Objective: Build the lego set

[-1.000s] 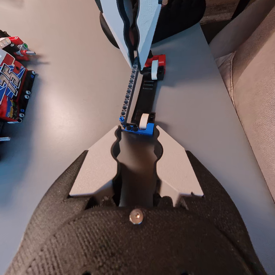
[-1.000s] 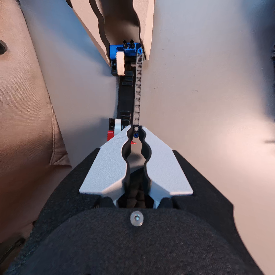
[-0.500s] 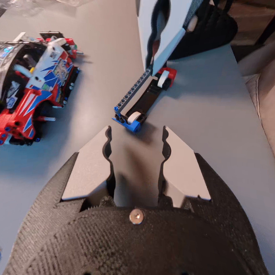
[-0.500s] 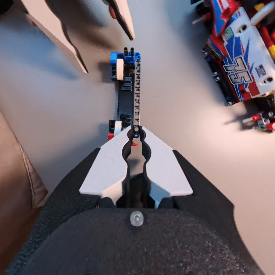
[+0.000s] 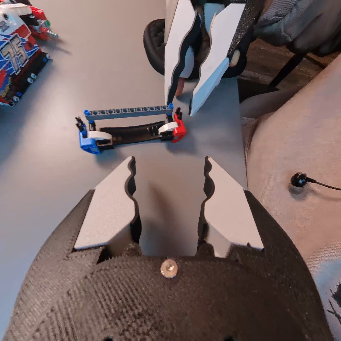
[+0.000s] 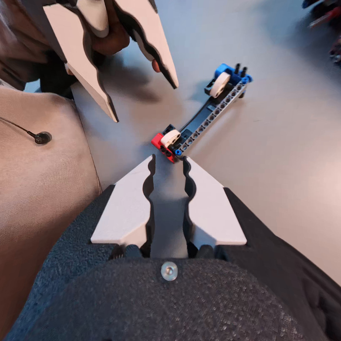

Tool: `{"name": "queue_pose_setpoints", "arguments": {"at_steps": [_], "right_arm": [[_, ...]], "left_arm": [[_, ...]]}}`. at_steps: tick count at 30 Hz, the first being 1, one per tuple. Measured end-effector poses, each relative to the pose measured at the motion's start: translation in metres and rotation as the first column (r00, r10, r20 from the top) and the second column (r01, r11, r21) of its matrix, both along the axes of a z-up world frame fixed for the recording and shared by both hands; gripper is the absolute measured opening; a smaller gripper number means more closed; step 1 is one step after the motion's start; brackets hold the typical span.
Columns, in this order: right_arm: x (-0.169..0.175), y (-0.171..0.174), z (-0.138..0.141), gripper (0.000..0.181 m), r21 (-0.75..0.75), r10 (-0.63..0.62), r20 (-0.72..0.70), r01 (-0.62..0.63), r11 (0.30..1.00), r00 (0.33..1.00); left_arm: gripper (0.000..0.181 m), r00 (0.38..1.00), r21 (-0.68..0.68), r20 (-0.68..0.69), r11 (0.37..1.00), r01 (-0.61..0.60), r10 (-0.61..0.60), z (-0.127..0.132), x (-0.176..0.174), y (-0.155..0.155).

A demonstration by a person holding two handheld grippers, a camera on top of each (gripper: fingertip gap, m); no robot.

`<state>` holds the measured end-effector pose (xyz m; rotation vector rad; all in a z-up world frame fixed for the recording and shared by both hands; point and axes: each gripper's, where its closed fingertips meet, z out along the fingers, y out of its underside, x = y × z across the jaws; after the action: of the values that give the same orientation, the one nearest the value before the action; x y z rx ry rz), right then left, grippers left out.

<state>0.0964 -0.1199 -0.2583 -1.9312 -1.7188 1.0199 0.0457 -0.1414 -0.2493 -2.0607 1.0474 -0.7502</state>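
A small lego sub-assembly (image 5: 129,127) lies on the grey table (image 5: 46,175). It is a long grey holed beam over a black curved panel, with a blue piece at one end, a red piece at the other and two white curved pieces. It also shows in the right wrist view (image 6: 203,118). My left gripper (image 5: 169,158) is open and empty, just short of the assembly. My right gripper (image 6: 168,156) is open and empty, its tips right by the red end. In the left wrist view the right gripper (image 5: 180,108) hangs over that red end.
A red, white and blue lego race car (image 5: 14,55) stands at the left of the table, blurred in the right wrist view (image 6: 328,18). A beige cushion (image 5: 295,147) with a black earbud (image 5: 298,180) borders the table's right edge. A black rounded object (image 5: 153,46) sits at the far edge. The gap from one gripper's tips to the other's is roughly 7 cm.
My right gripper has let go of the grey beam's end and opened. My left gripper has drawn back from the blue end and opened wider. The assembly now lies crosswise to it.
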Motion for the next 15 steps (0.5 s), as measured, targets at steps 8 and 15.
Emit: {"name": "queue_pose_setpoints", "arguments": {"at_steps": [8,15], "right_arm": [[-0.029,-0.032,0.013,0.032,0.218,0.225,-0.099,-0.2,0.955,0.969],[-0.033,0.023,0.013,0.043,0.634,0.38,-0.079,-0.248,0.733,0.922]], "left_arm": [[0.082,0.992,0.039,-0.129,0.999,-0.003,0.008,0.0,-0.016,-0.011],[0.063,0.962,0.144,-0.274,0.989,0.044,-0.003,-0.021,-0.007,-0.005]]}}
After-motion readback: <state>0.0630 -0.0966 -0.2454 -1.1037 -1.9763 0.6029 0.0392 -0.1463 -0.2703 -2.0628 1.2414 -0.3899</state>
